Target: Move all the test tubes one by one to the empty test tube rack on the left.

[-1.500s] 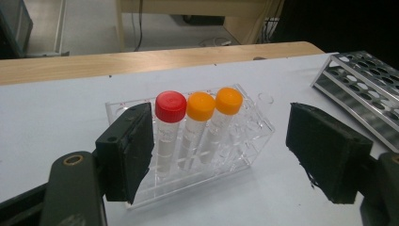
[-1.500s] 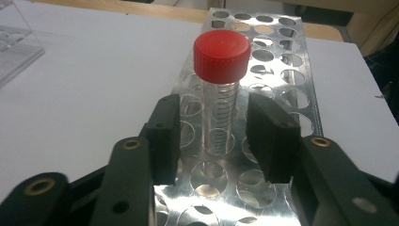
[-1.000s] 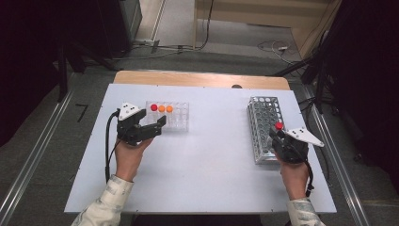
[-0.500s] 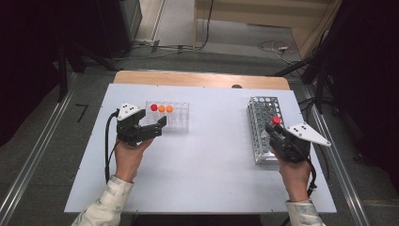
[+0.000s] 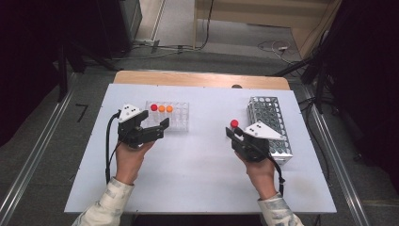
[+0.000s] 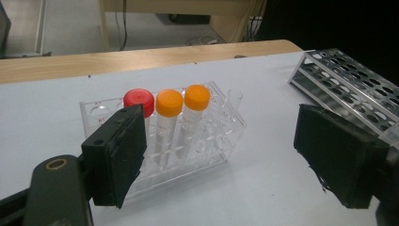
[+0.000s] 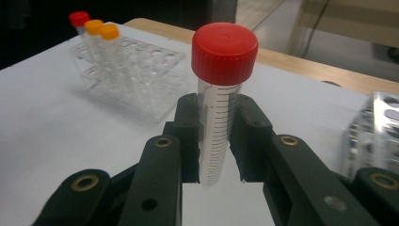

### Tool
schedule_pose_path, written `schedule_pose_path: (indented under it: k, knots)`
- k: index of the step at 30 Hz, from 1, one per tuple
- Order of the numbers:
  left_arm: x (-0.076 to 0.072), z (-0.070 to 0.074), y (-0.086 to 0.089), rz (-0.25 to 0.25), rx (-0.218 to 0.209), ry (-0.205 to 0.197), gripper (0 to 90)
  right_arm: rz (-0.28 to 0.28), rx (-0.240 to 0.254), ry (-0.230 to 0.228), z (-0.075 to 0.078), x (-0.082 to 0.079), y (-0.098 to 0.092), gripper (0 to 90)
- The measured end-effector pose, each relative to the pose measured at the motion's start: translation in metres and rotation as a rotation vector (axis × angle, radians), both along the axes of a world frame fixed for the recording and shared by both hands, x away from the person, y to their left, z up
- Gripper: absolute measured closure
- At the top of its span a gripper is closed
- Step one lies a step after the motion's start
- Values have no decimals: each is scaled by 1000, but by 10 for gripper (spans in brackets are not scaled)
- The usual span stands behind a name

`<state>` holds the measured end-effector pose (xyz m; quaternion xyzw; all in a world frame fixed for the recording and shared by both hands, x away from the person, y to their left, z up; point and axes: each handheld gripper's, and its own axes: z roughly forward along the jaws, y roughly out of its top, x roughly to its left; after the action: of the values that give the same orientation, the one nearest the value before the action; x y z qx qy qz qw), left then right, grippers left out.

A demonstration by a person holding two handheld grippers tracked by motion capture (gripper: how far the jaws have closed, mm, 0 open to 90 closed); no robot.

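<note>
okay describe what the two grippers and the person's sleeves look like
Each hand-held gripper, left and right, is a black body with two blocky black jaws and a pale three-cornered plate with dark dots on top. A black cable trails from the left one. The sleeves are light, faintly patterned fabric.

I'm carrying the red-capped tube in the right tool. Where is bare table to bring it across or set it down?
Widest bare patch: the white table between the left tool and right tool, below the clear rack. Also bare: the strip between clear rack and metal rack. Crowded: the clear rack's left end, with three capped tubes and the open left tool beside them.
</note>
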<state>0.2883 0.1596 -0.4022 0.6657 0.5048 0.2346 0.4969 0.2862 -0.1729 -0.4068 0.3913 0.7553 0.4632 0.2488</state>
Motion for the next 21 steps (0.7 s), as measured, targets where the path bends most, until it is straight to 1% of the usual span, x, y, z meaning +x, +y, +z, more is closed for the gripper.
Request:
schedule_pose_path:
  k: [3, 9, 11, 14, 18, 21]
  knots:
    - [-2, 0, -3, -12, 5, -1, 181, 41, -6, 6, -4, 0, 18, 709]
    - [-5, 1, -10, -39, 7, 1, 181, 93, -5, 39, -14, 2, 50, 710]
    - [-6, 1, -12, -55, -3, 5, 181, 114, -13, 47, -17, 3, 59, 710]
    - [-8, 1, -17, -74, 2, 3, 181, 141, -30, 58, -21, 3, 73, 709]
    - [-11, 1, -25, -99, 12, -3, 188, 168, -31, 69, -27, 4, 90, 709]
    - [-13, 2, -31, -115, 10, -7, 193, 192, -41, 71, -29, 5, 103, 710]
